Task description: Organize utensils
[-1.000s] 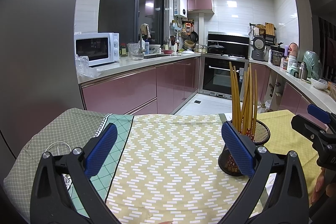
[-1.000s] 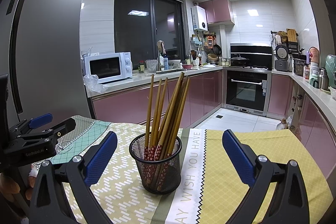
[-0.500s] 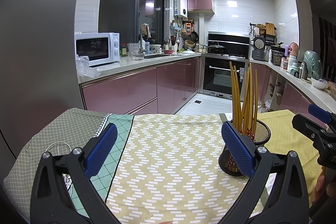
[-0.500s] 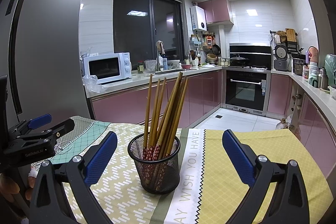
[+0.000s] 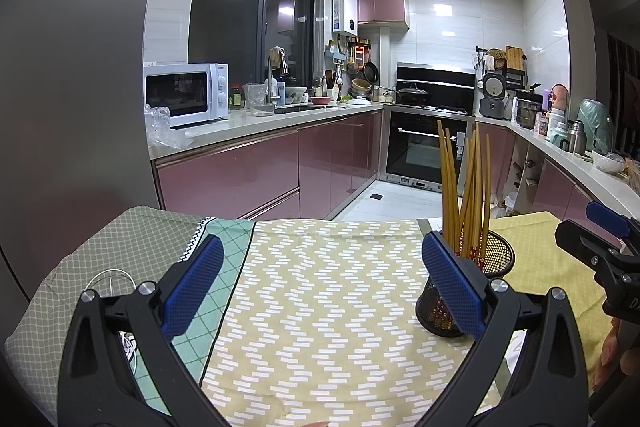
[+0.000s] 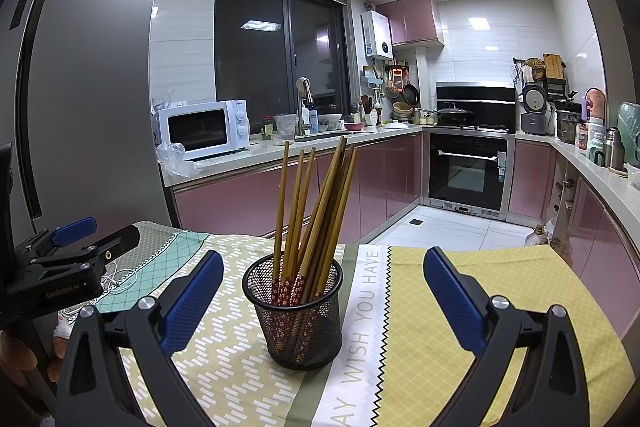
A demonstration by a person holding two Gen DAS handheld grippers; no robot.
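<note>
While both grippers hover over the cloth-covered table, nothing is held in either one.

Left gripper [image 5: 320,283]: level and low over the tablecloth [image 5: 320,291], pointing toward the kitchen counter; its jaws are spread wide, with bare cloth between the blue pads [image 5: 194,285]. From the right wrist view it shows at the left edge [image 6: 100,239], with the person's fingers [image 6: 16,359] wrapped round its handle below.

Right gripper [image 6: 320,291]: also level, jaws parted wide and grasping nothing; the mesh cup sits between and a little ahead of the two pads, closer to the left pad and touching neither. In the left wrist view its tip shows at the right edge [image 5: 600,239].

Mesh cup [image 6: 294,311]: black wire, upright on the tablecloth, beside the white strip of cloth printed with lettering [image 6: 360,327].

Chopsticks [image 6: 316,211]: a bundle of wooden sticks standing in the cup, red patterned ends down, tops fanned out and leaning against the rim.

White cable [image 5: 108,279]: loose on the grey-green part of the cloth, near the left gripper's left finger.

Background: microwave [image 6: 200,133] on the counter, oven [image 6: 468,169] under the hob.
</note>
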